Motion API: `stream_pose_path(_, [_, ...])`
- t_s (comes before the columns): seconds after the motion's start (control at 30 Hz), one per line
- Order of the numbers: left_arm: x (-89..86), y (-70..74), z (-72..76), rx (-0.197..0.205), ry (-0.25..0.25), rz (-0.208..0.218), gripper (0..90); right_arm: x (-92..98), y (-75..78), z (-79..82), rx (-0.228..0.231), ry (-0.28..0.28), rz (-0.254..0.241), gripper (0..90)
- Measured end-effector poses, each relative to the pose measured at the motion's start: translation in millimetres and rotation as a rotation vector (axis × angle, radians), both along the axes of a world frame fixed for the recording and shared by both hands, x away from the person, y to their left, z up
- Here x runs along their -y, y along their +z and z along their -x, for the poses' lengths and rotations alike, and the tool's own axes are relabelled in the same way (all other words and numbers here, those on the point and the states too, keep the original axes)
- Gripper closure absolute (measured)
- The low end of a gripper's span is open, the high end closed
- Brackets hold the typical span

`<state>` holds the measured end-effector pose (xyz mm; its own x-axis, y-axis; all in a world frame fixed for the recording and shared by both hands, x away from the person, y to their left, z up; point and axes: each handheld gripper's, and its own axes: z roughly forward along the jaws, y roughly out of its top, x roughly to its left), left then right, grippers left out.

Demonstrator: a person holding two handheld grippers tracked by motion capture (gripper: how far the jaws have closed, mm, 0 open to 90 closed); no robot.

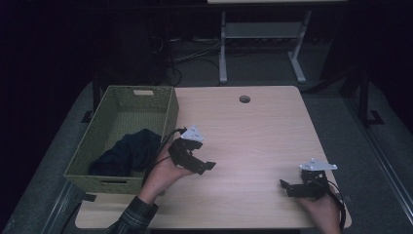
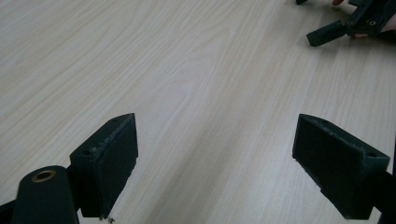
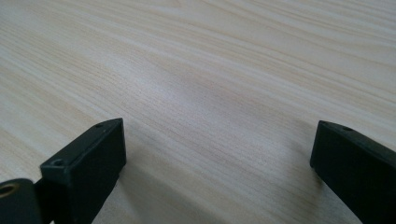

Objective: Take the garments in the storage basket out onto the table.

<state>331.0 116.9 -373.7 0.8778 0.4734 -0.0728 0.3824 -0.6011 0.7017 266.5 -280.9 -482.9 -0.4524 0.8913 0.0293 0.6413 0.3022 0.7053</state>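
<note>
Left gripper (image 1: 207,165) sits just right of the basket (image 1: 168,109), jaws spread wide and holding nothing, pointing out over the bare table (image 1: 253,131); looks like it's parked clear of the basket, judging by the dark cloth (image 1: 129,152) lying inside at the near end, bunched in a soft crumpled heap, mostly against the near and right walls. Right gripper (image 1: 287,187) rests low near the table's front right corner, well apart from the cloth, jaws also wide apart and empty, aimed left across the wood. Both gripper views look along flat, matte black, blocky jaw pads with slightly rough edges and bare table between them. Table is pale wood-grain laminate, smooth, with a round cable hole (image 1: 244,99) near the far edge. Basket is green woven, rectangular, stiff-walled, with handle slots in its end walls.
</note>
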Motion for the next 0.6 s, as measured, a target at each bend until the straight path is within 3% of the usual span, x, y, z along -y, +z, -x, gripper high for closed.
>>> stream_pose_path(0.3, [-8.1, 7.0, -2.0, -0.028, -0.014, 0.002, 13.9, 0.1, 0.0, -0.2, 0.001, 0.002, 0.001, 3.2])
stream_pose_path(0.6, [-20.8, 16.4, -3.7, -0.021, -0.003, 0.004, 14.2, 0.1, -0.1, -0.2, 0.002, 0.002, 0.002, 3.2])
